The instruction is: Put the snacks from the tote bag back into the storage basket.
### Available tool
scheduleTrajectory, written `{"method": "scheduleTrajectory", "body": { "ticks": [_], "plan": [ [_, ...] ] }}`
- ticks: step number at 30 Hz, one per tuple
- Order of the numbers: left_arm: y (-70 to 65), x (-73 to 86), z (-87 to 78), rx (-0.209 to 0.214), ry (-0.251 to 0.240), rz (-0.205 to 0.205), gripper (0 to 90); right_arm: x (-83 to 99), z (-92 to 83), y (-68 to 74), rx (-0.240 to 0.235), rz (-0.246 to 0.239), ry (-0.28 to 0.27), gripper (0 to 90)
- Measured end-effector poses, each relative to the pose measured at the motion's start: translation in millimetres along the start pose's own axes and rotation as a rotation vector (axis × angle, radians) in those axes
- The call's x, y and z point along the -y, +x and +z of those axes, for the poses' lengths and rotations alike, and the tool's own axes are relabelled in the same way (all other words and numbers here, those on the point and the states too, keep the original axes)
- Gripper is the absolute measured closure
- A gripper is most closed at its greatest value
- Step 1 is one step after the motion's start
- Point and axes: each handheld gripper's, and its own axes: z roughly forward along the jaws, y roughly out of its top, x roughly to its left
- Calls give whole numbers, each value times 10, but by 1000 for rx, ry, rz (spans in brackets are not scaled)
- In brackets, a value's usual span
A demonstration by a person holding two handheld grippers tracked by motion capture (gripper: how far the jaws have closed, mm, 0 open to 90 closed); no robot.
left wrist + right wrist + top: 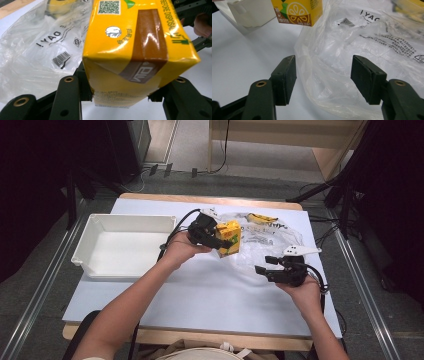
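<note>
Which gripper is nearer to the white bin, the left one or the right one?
Left. The left gripper, holding the yellow juice carton, is just beside the white bin. The right gripper is farther away, at the clear plastic bag.

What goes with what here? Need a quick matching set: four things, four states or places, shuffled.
1. yellow drink carton
2. white bin
3. clear plastic bag
4. right gripper

a. jaws open, bag's edge between them
b. at the table's left, nothing in it
c. clamped in the left gripper
d. crumpled on the table, printed text on it

Pairs: 1-c, 2-b, 3-d, 4-a
</note>
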Motion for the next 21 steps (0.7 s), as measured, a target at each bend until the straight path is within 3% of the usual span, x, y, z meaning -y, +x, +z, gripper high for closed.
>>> {"method": "scheduleTrajectory", "body": {
  "ticks": [12,21],
  "plan": [
    [-52,25,-122,-3,0,8,511,-13,1,18,-6,-11,0,382],
    [-7,36,-265,1,-11,3,511,-18,17,33,-13,-10,4,382]
  ]
}}
